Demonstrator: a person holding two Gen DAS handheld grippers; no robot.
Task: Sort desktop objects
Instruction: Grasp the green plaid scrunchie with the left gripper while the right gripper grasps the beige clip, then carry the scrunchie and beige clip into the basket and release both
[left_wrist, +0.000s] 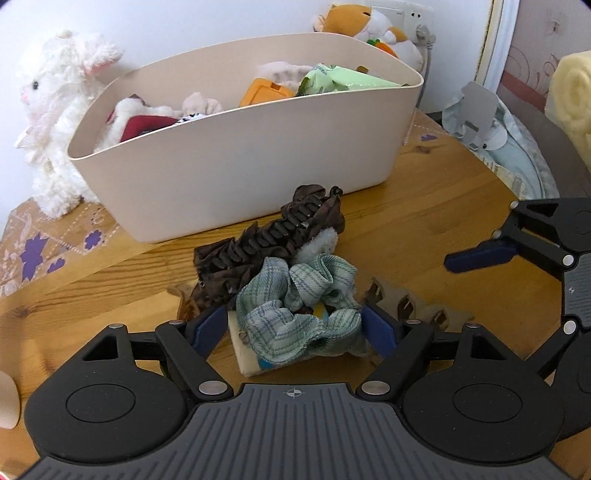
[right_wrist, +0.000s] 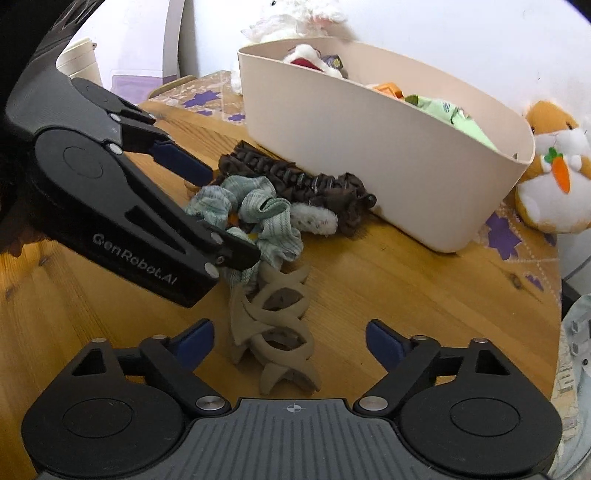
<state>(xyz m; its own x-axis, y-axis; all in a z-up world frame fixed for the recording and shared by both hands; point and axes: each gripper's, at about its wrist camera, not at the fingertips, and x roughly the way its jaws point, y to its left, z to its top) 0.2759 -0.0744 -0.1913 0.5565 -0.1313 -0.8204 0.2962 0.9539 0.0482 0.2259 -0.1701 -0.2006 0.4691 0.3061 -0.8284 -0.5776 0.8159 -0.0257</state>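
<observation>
A green plaid scrunchie (left_wrist: 301, 314) lies on the wooden table (left_wrist: 443, 206) in a small pile with a brown ruffled hair clip (left_wrist: 269, 240), a fuzzy white item (left_wrist: 319, 242) and a cream block (left_wrist: 245, 354). My left gripper (left_wrist: 295, 328) is open, its blue pads on either side of the scrunchie. In the right wrist view the scrunchie (right_wrist: 258, 218) sits between the left gripper's fingers (right_wrist: 184, 162). A beige claw hair clip (right_wrist: 280, 325) lies between the open fingers of my right gripper (right_wrist: 290, 341). The beige bin (left_wrist: 236, 162) stands behind the pile.
The bin (right_wrist: 388, 147) holds plush toys, an orange item (left_wrist: 264, 92) and a green packet (left_wrist: 340, 79). A white plush rabbit (left_wrist: 59, 110) stands left of it; an orange-white plush (right_wrist: 550, 166) lies beyond its far end. A grey stand on cloth (left_wrist: 480, 118) sits at right.
</observation>
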